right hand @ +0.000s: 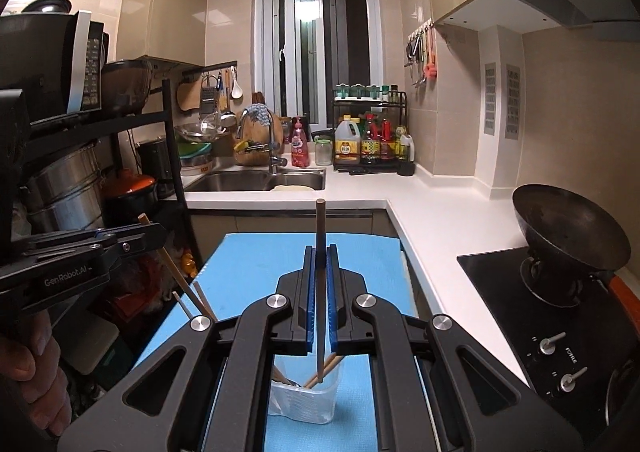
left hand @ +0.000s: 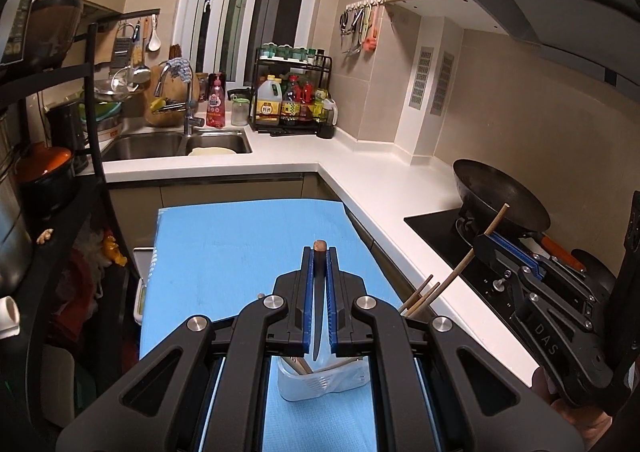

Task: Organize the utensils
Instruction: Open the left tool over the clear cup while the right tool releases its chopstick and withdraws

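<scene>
Clear plastic holder on a blue mat, a chopstick pinched in each gripper above it.

Clear and ribbed, the holder stands nearest on the mat, and several wooden chopsticks lean inside it; how many is hard to say through the gripper frames. The left gripper is closed tight on a dark chopstick whose lower tip hangs over the holder's mouth. The right gripper is likewise clamped on a brown chopstick, its lower end dipping into the holder. Beyond the mat runs a white counter: a black wok sits on the hob to the right. At the far end a steel sink holds what looks like a pale dish, and a black rack is filled with bottles and jars.
</scene>
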### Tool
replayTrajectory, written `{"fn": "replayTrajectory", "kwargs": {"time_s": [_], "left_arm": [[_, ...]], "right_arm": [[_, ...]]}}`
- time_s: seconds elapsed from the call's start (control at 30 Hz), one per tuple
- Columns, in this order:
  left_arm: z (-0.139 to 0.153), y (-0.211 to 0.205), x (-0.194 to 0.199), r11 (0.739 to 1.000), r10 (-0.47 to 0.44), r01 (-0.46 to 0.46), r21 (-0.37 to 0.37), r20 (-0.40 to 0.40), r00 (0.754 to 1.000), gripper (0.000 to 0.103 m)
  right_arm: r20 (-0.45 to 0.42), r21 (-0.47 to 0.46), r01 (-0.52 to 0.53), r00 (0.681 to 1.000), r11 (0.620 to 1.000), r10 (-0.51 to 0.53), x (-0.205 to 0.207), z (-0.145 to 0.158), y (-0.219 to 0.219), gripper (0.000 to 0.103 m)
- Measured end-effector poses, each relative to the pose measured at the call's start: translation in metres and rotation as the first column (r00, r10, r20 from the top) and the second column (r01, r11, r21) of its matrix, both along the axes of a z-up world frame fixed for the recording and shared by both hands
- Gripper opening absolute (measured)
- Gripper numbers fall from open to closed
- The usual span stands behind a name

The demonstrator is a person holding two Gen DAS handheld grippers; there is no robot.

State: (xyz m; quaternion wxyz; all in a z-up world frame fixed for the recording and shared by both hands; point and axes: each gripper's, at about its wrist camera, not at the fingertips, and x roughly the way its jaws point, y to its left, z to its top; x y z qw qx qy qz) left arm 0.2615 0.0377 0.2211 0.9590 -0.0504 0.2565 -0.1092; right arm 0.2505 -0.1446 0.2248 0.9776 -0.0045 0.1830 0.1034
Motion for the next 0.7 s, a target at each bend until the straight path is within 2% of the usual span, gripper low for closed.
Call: {"fn": "replayTrajectory", "kwargs": {"time_s": [0.03, 0.07, 0.1, 0.17, 0.27, 0.37, 0.43, 0.53, 0.6, 0.7], "left_arm": [[0.000, -0.002, 0.000, 1.000, 0.001, -0.001, 0.014, 0.001, 1.000, 0.006], [0.001, -0.004, -0.001, 1.000, 0.004, -0.004, 0.030, 0.002, 1.000, 0.007], [0.003, -0.004, -0.004, 0.999, 0.008, -0.008, 0.035, 0.008, 1.000, 0.014], [0.009, -0.002, -0.014, 0.999, 0.014, -0.015, 0.028, 0.033, 0.999, 0.031], [0.014, 0.000, -0.036, 0.999, 0.023, -0.025, 0.031, 0.074, 0.997, 0.032], [0.007, 0.002, -0.061, 0.999, 0.037, -0.040, 0.028, 0.097, 0.995, 0.034], [-0.003, 0.002, -0.077, 0.998, 0.049, -0.053, 0.036, 0.102, 0.994, 0.037], [-0.026, 0.002, -0.100, 0.996, 0.077, -0.081, 0.040, 0.096, 0.992, 0.048], [-0.044, 0.003, -0.114, 0.995, 0.092, -0.095, 0.037, 0.075, 0.993, 0.060], [-0.072, 0.002, -0.132, 0.992, 0.116, -0.117, 0.035, 0.041, 0.992, 0.072]], "right_arm": [[-0.001, -0.013, 0.019, 1.000, 1.000, -0.019, 0.000, -0.001, 0.000, 0.011], [-0.007, -0.020, 0.034, 0.999, 0.999, -0.034, -0.002, -0.001, 0.000, 0.032], [-0.005, -0.014, 0.040, 0.999, 0.999, -0.040, -0.005, 0.000, -0.001, 0.051], [0.006, -0.001, 0.042, 0.999, 0.999, -0.042, -0.014, 0.004, -0.005, 0.052], [0.014, -0.016, 0.039, 0.999, 0.999, -0.039, -0.031, 0.007, -0.005, 0.052], [0.008, -0.052, 0.059, 0.998, 0.997, -0.059, -0.052, 0.003, -0.004, 0.052], [0.003, -0.066, 0.080, 0.997, 0.995, -0.080, -0.067, -0.002, -0.004, 0.055], [-0.018, -0.081, 0.110, 0.994, 0.991, -0.112, -0.087, -0.013, -0.005, 0.057], [-0.039, -0.089, 0.119, 0.992, 0.989, -0.123, -0.100, -0.023, -0.005, 0.057], [-0.055, -0.111, 0.138, 0.988, 0.984, -0.145, -0.116, -0.038, -0.005, 0.060]]}}
